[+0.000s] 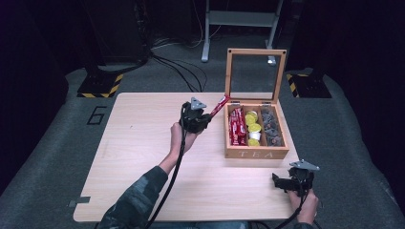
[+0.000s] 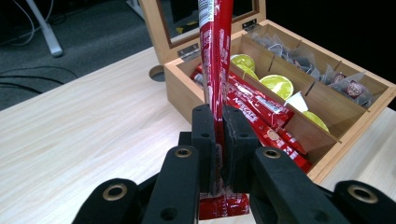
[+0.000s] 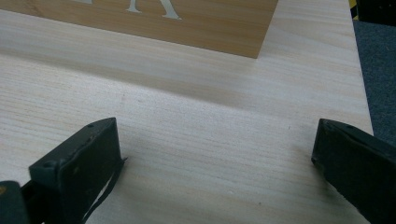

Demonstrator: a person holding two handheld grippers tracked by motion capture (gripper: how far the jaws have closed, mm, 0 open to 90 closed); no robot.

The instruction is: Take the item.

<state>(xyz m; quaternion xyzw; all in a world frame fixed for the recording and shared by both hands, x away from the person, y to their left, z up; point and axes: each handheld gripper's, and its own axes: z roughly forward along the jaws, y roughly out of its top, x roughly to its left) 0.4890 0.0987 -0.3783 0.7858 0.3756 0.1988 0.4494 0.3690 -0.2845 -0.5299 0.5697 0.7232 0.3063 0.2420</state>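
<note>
While the left gripper (image 1: 208, 116) hangs over the worktop (image 1: 143, 157) just left of the wooden tea box (image 1: 256, 151), its fingers (image 2: 204, 140) are pinched tight on a long red sachet stick (image 2: 215, 56), which in the high view slants up and to the right, its far tip at the box's rear left corner. In the left gripper view the stick rises between the two black fingers, and its lower end pokes out beneath them; small white print runs along its upper part, too small to read.

The box stands open, its glass-paned lid (image 1: 254, 76) propped upright at the back. Pale letters on its front wall spell "TEA". Inside, the left compartment holds more red sticks (image 2: 261, 105), one of them printed "NESCAFÉ" in white; the middle compartment holds small round pods with yellow-green lids (image 2: 276, 84) and one white item; the right compartment holds tea bags in clear wrappers (image 2: 345, 86) with dark round tags.

The right gripper (image 1: 281, 182) sits low over the worktop's near right corner, in front of the box and apart from it. Its fingers (image 3: 79, 163) are spread wide with nothing between them. The bottoms of the pale letters show on the box wall ahead.

On the grey floor beyond the worktop's left corner, a dark "6" (image 1: 98, 115) is marked.
</note>
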